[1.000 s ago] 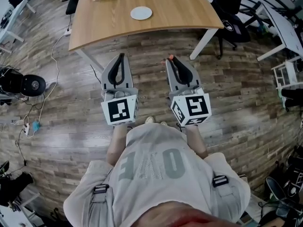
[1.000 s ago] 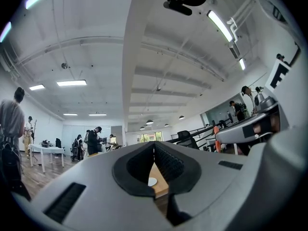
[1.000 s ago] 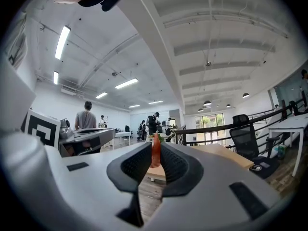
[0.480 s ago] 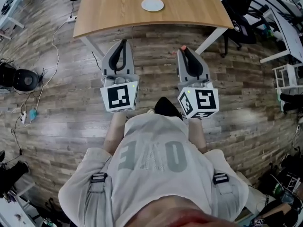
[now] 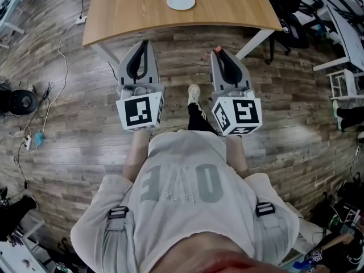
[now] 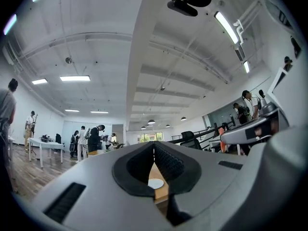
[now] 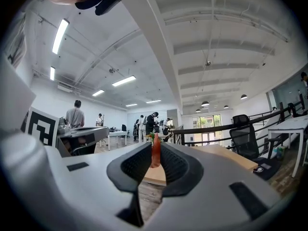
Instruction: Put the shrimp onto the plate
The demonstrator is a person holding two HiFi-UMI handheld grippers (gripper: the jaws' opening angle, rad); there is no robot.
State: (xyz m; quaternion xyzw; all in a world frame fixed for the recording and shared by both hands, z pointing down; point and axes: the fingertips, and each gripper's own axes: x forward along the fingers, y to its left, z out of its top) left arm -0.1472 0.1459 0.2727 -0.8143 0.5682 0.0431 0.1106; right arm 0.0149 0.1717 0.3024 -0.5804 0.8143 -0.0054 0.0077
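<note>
A small white plate (image 5: pixel 181 1) lies on the wooden table (image 5: pixel 125 10) ahead of me. My right gripper (image 5: pixel 217 51) is shut on an orange shrimp (image 5: pixel 216 49), held over the floor just short of the table's front edge. In the right gripper view the shrimp (image 7: pixel 155 150) stands upright between the dark pads (image 7: pixel 175 165), with the table (image 7: pixel 226 155) beyond. My left gripper (image 5: pixel 143 43) is level with it, shut and empty. Below its closed tips (image 6: pixel 153 146) in the left gripper view, the plate (image 6: pixel 155 183) shows through the gap.
The person's shoe (image 5: pixel 194 93) is on the plank floor between the grippers. White table legs (image 5: pixel 250 45) slant down at both front corners. Black office chairs (image 5: pixel 284 13) stand to the right, a white rack (image 5: pixel 344 90) further right, and cables (image 5: pixel 54 95) trail on the left.
The person has stepped toward the table, so its front edge now lies just ahead of both grippers. A foot has come forward between them. The right gripper still holds the shrimp.
</note>
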